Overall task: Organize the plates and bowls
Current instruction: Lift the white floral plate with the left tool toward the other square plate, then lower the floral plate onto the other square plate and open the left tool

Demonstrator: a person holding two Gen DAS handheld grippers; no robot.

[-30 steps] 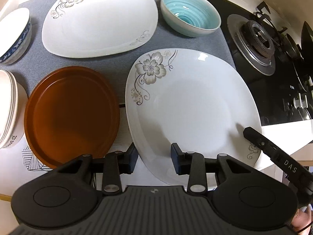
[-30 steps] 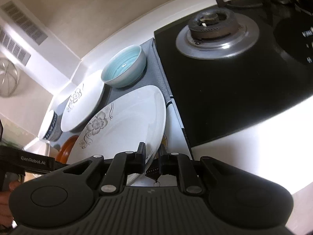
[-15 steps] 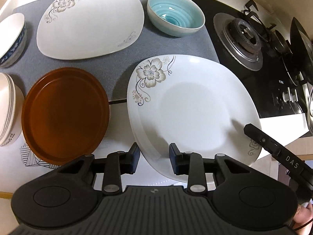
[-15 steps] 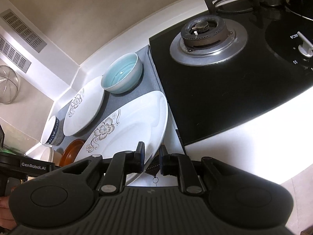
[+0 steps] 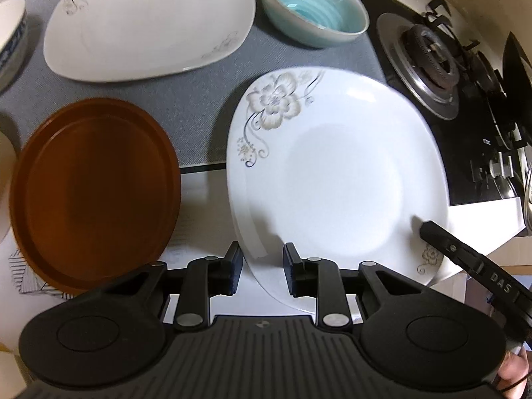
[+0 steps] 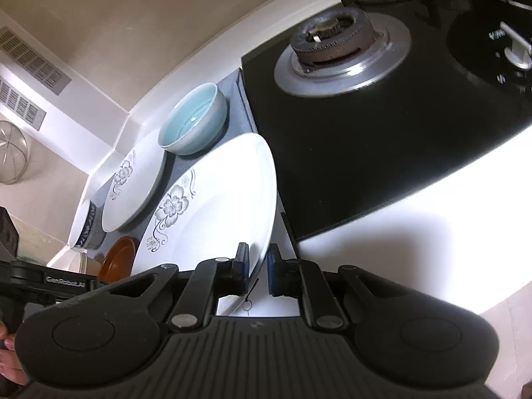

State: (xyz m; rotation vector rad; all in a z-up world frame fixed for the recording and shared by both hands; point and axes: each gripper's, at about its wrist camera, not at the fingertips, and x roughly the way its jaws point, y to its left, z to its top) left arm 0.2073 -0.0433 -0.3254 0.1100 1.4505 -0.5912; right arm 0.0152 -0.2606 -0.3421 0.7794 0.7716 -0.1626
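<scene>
Kitchen worktop [image 5: 206,186], mid-sort: I hold the near floral plate [image 5: 332,173] by two edges, its far side over the grey mat [image 5: 199,106], its right side close by the hob [image 6: 382,126]. Right gripper [image 6: 256,266] fingers are closing on the rim w/ the edge between them, clenched on it as far as I can tell; that side looks tipped up. Left gripper [image 5: 259,266] straddles the near rim, fingers closing but pads not yet pressing. Two grips likely b/c the plate is wide & slick. Its twin plate [image 5: 149,23] lies beyond on the mat, prob. the stack target; brown plate [image 5: 93,193] to the left, teal bowl [image 5: 312,10] behind.
</scene>
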